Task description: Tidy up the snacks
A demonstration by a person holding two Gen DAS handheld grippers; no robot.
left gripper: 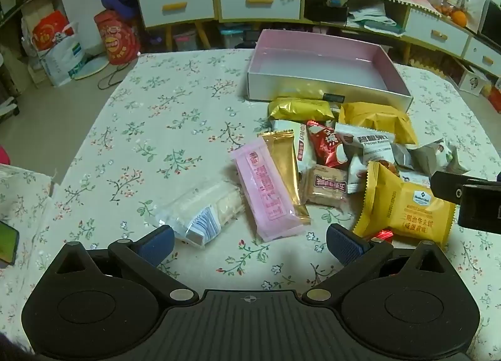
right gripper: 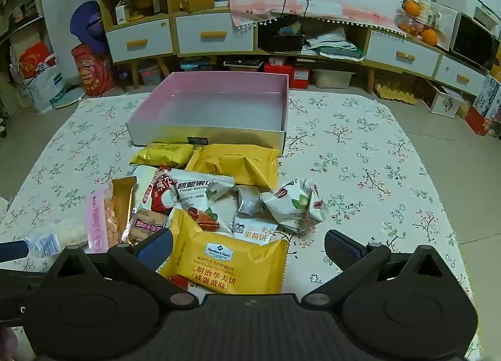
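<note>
Several wrapped snacks lie heaped on the floral tablecloth in front of an empty pink-lined box (left gripper: pixel 316 57) (right gripper: pixel 219 95). My left gripper (left gripper: pixel 250 243) hangs open above the cloth, just short of a pink packet (left gripper: pixel 269 192) and a clear packet (left gripper: pixel 200 214), gripping nothing. My right gripper (right gripper: pixel 249 250) is open over a yellow waffle sandwich packet (right gripper: pixel 225 264) (left gripper: pixel 407 204), which lies between its fingers untouched. Behind that are pecan packets (right gripper: pixel 200 201), a crumpled white packet (right gripper: pixel 296 203), a red packet (left gripper: pixel 325 145) and gold packets (right gripper: pixel 241 162). The right gripper's body shows at the right edge of the left wrist view.
The table (left gripper: pixel 150 117) is wide, with bare cloth left of the heap and bare cloth (right gripper: pixel 375 173) right of it. A phone (left gripper: pixel 7 245) lies near the left edge. Cabinets with drawers (right gripper: pixel 216 32), bags and boxes stand on the floor beyond.
</note>
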